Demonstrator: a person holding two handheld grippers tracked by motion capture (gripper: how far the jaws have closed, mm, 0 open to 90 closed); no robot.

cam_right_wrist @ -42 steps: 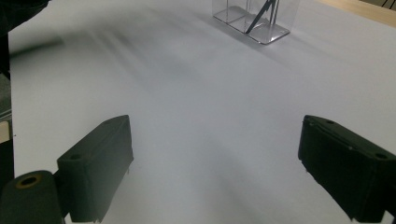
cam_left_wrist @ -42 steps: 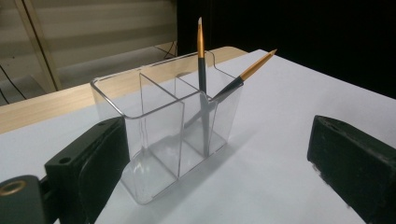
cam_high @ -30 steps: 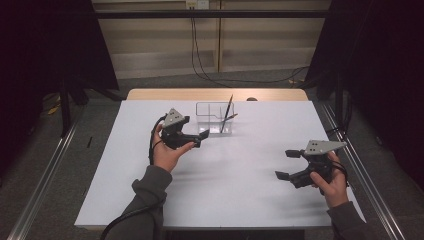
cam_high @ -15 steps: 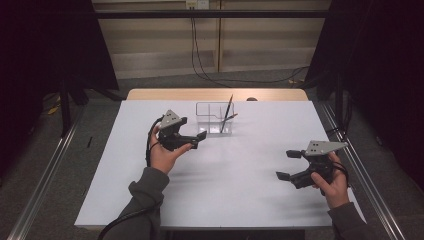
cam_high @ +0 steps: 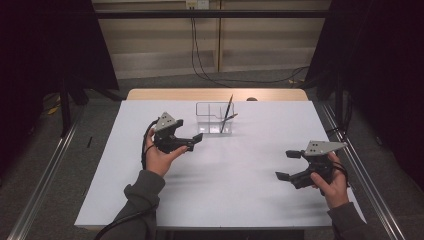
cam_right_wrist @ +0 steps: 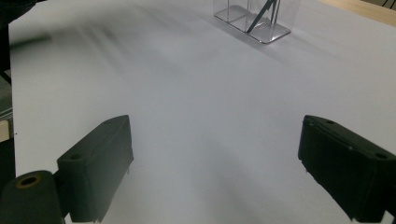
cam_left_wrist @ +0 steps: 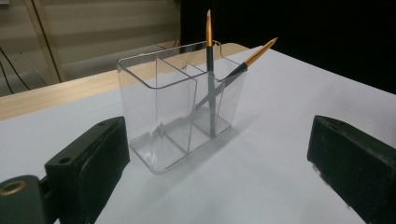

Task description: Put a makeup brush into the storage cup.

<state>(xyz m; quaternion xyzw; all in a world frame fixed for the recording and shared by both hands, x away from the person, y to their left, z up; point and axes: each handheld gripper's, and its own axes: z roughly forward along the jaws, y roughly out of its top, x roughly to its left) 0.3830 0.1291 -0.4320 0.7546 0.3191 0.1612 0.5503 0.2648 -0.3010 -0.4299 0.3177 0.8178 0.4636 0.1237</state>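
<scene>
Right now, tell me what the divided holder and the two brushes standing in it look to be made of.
Holder: probably clear acrylic or similar hard plastic; glossy, see-through walls with bright edges and dividers. Upright brush and leaning brush: orange-gold upper handles, probably lacquered wood or plastic, with dark lower sections; I cannot tell the bristles' material. Both grippers' jaws stand open.

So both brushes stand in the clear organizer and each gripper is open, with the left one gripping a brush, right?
Not quite. The left gripper grips nothing: the left gripper view shows its jaws wide apart, short of the clear organizer. Both brushes stand inside, and the right gripper is open.
</scene>
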